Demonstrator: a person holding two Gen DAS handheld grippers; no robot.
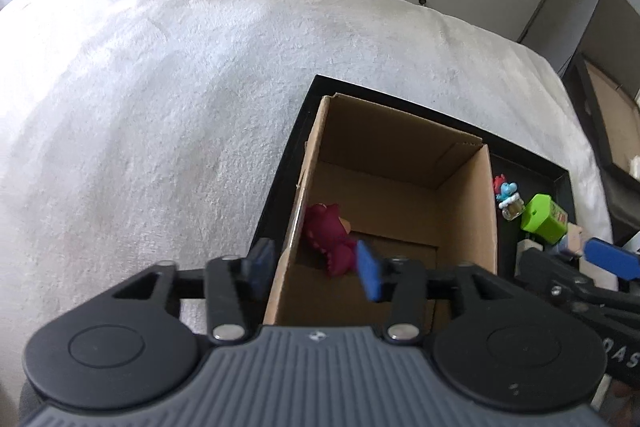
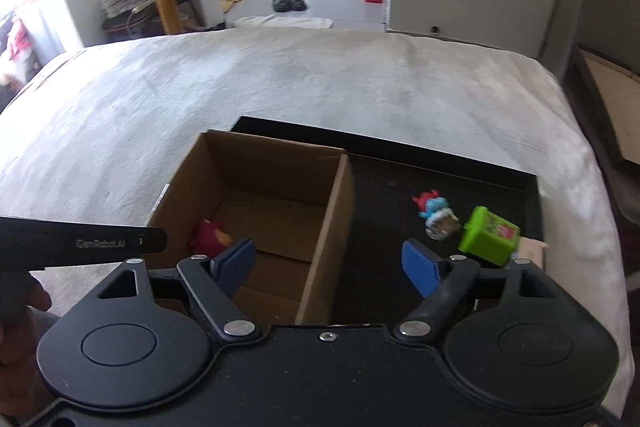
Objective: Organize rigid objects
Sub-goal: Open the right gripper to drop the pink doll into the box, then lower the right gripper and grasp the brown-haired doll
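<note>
White plush bedding covers a bed (image 2: 280, 87), with a tiled floor and a pair of black slippers (image 2: 289, 3) behind it. On the bed lies a black tray (image 2: 440, 171), and a cardboard box (image 2: 276, 195) stands in its left part. A red toy (image 1: 330, 239) lies in the box's near left corner.

The left gripper (image 1: 314, 267) hovers over that corner, its jaws partly apart and holding nothing, so the drop looks done. The right gripper (image 2: 334, 267) straddles the box's right wall, jaws wide and empty.

Left on the tray's bare floor are a small blue-and-red figure (image 2: 434, 213), a green block (image 2: 488, 237) and a pale object at the edge, too hidden to name. Next, I judge, the right gripper should swing right, descend over one of these and close.

The left gripper's side reads "GenRobot.AI" (image 2: 105, 243). The block's label is unreadable.
</note>
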